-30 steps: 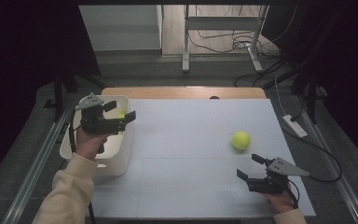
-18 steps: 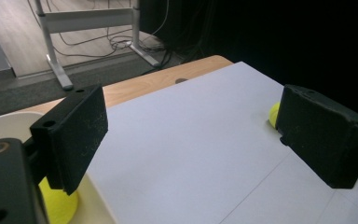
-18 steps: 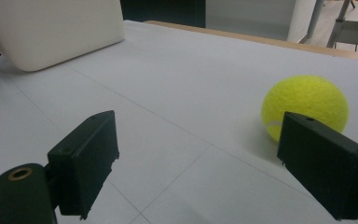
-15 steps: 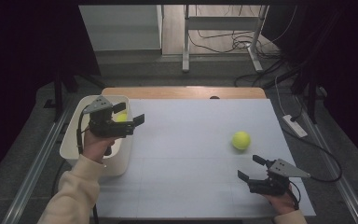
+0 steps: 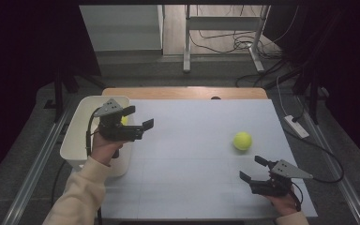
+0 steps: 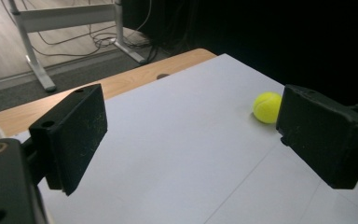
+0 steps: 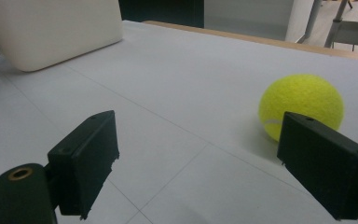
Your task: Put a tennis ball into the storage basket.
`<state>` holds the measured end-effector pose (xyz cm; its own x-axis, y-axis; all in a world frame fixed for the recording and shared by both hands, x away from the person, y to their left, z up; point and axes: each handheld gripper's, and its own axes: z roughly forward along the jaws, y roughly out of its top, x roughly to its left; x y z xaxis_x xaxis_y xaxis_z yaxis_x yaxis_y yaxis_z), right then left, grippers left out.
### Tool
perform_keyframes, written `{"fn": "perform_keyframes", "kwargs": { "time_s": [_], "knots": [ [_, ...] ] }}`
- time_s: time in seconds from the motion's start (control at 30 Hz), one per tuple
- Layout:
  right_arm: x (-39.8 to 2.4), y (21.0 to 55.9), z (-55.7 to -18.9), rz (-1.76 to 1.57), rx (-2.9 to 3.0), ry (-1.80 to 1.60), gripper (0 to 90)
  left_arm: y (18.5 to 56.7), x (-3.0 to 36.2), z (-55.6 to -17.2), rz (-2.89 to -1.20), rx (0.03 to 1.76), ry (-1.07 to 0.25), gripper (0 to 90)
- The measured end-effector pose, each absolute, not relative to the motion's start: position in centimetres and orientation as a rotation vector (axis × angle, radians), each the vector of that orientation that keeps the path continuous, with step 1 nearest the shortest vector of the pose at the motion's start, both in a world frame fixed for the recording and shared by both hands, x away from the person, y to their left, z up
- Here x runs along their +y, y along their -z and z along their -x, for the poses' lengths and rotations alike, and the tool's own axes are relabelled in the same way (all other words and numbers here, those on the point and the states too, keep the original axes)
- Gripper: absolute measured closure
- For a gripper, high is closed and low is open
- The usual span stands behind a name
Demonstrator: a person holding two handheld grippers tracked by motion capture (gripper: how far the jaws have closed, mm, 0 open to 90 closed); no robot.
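Both grippers spread, holding nothing: left gripper (image 5: 138, 117) over bin (image 5: 77, 140) right rim, right gripper (image 5: 254, 169) near tennis ball (image 5: 243, 140); open mat between.

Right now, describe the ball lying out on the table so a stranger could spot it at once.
Start from the white table and look to its right half, away from the white bin at the left edge. The tennis ball lies alone there, just beyond the right gripper. It is bright yellow and round on a plain pale surface.
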<state>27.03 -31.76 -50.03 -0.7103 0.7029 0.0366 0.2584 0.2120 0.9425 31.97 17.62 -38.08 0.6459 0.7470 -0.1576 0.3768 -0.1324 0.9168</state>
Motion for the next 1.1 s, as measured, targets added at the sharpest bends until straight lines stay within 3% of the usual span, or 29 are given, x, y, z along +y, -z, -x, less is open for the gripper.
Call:
{"fn": "perform_keyframes", "kwargs": {
  "time_s": [1.1],
  "knots": [
    [-31.7,49.9,-27.1,-0.888,2.084,-1.52,12.4,38.9,12.0,-33.0,-1.824,0.829,-0.319,9.5]
  ]
}}
